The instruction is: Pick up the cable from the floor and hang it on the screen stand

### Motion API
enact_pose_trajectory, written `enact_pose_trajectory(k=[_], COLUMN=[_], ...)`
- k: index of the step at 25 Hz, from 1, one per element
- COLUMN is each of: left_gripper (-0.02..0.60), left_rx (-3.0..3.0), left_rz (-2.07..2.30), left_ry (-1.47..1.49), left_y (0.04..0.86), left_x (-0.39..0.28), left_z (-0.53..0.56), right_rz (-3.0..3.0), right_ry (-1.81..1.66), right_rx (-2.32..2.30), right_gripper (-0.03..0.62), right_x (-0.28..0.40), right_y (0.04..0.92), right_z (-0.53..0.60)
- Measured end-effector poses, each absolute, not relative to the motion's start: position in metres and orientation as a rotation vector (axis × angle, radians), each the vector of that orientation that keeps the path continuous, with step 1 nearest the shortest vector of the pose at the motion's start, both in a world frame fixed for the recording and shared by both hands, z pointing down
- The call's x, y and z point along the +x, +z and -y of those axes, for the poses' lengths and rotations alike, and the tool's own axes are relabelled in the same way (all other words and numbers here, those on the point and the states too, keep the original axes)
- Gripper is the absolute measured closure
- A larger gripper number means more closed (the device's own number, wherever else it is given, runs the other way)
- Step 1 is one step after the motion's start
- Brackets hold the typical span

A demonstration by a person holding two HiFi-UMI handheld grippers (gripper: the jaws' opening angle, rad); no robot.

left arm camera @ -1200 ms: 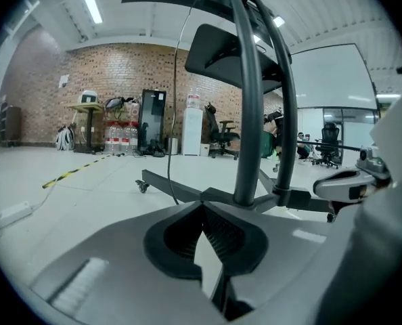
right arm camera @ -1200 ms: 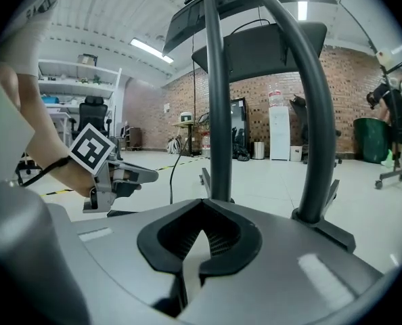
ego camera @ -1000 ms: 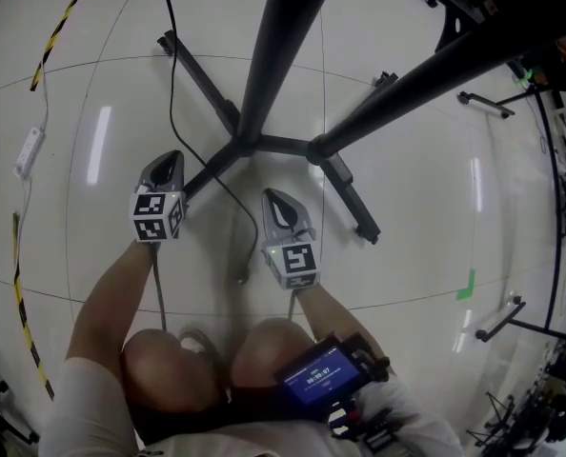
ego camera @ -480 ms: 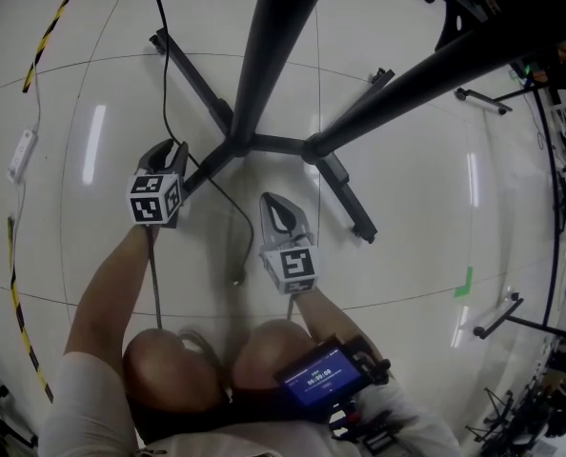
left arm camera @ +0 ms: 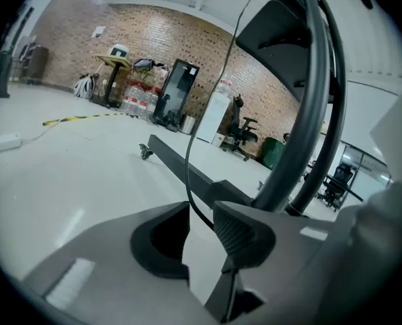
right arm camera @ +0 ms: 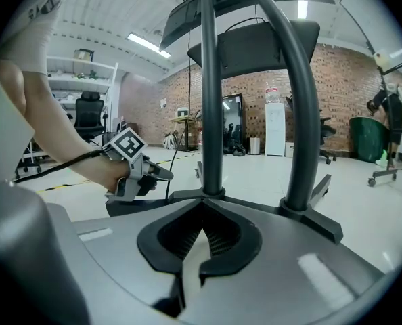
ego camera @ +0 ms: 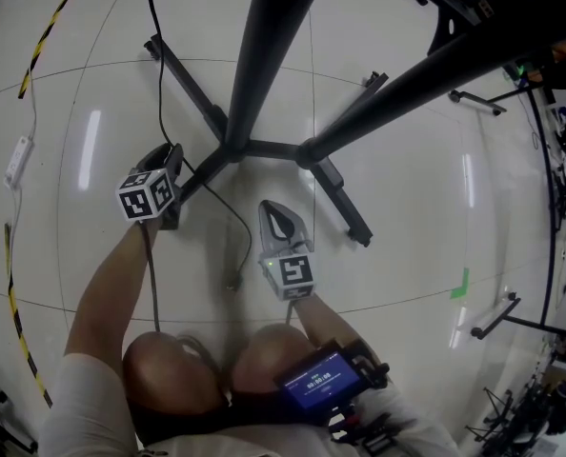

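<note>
A thin black cable point(ego camera: 224, 206) runs down from the top of the head view, past the screen stand's point(ego camera: 250, 84) base leg, to a plug end point(ego camera: 233, 279) on the floor. My left gripper point(ego camera: 172, 152) is low beside that leg and open. In the left gripper view the cable point(left arm camera: 187, 175) passes through the gap between the jaws of this left gripper point(left arm camera: 201, 213), and the pads do not press on it. My right gripper point(ego camera: 275, 208) rests near the knees, pointing at the stand; that right gripper point(right arm camera: 202, 230) is shut with nothing in it. The right gripper view also shows the left gripper point(right arm camera: 139, 172).
The stand's black legs point(ego camera: 340, 198) spread across the pale floor. A white power strip point(ego camera: 16, 160) and striped floor tape point(ego camera: 47, 34) lie at the left. Other stand bases point(ego camera: 497, 317) and a green tape mark point(ego camera: 462, 282) are at the right. A screen device point(ego camera: 321, 379) sits on the lap.
My left gripper has moved forward and down toward the stand leg and cable, rolling as it went. The right gripper has stayed in place, shut.
</note>
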State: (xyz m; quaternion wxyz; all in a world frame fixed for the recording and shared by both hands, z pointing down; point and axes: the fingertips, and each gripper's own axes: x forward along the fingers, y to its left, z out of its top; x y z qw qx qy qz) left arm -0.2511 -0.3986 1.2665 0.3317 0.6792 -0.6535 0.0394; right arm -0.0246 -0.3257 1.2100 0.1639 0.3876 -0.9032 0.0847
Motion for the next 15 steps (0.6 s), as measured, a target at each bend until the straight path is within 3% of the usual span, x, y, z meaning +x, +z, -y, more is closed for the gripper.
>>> enact_pose_trajectory(k=[6,15], left_gripper=[0.484,0.569], left_rx=[1.766,1.827], left_rz=[1.689,1.703], left_ry=[0.115,0.155], left_y=[1.271,1.257], left_x=[-0.249,-0.245], left_z=[0.402,0.402], right_rz=[2.569,2.565], right_ry=[0.230,0.231], right_rx=[1.094,1.078], right_gripper=[0.580,0.580], right_x=[-0.023,-0.029], right_y=[1.212,1.214], right_z=[0.326,0.325])
